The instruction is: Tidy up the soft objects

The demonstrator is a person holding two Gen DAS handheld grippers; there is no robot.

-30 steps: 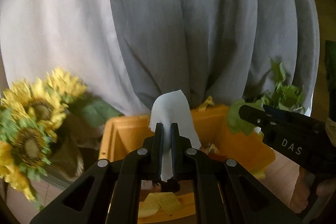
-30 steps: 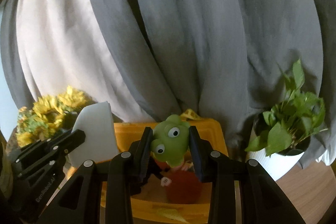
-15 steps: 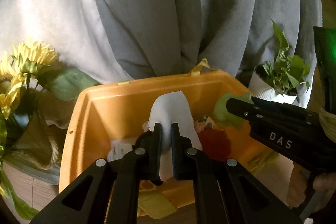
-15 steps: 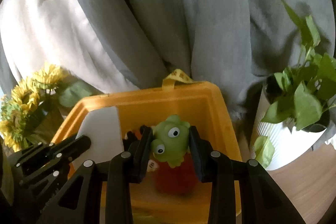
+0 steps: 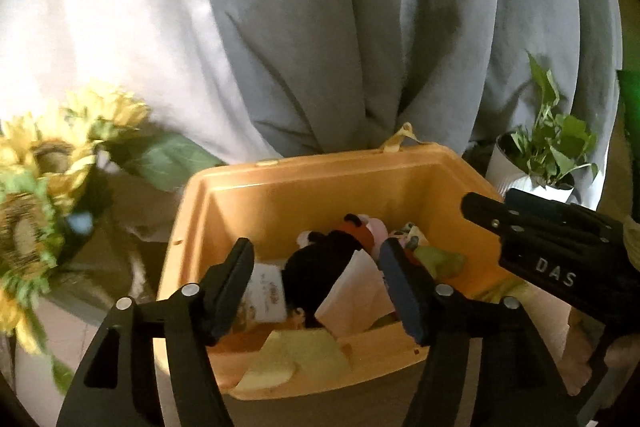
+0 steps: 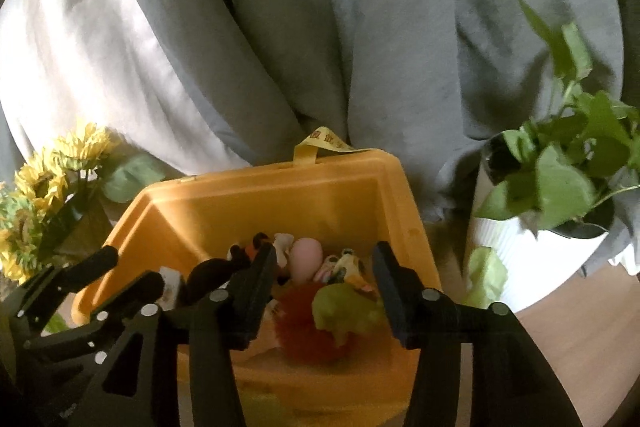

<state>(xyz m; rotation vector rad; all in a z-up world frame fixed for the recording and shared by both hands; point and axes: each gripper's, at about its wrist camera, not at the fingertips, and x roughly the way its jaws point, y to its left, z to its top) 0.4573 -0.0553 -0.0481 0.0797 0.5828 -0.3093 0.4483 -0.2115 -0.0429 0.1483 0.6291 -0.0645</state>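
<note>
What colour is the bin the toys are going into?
Orange-yellow bin, seen best from the right wrist view.

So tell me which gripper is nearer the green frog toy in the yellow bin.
Right. The right gripper is opening directly over the green frog toy, which lies loose between its fingers. The left gripper, also opening, is above the white cloth beside it.

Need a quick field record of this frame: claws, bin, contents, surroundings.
left claw: jaws opening, nothing pressed between them, over the bin
right claw: jaws opening, green frog toy lies loose between them
bin: orange, open top, yellow strap at the far rim
contents: white cloth, black plush, red fuzzy toy, pink egg-shaped toy
left of bin: sunflowers
right of bin: potted plant
backdrop: grey curtain
</note>
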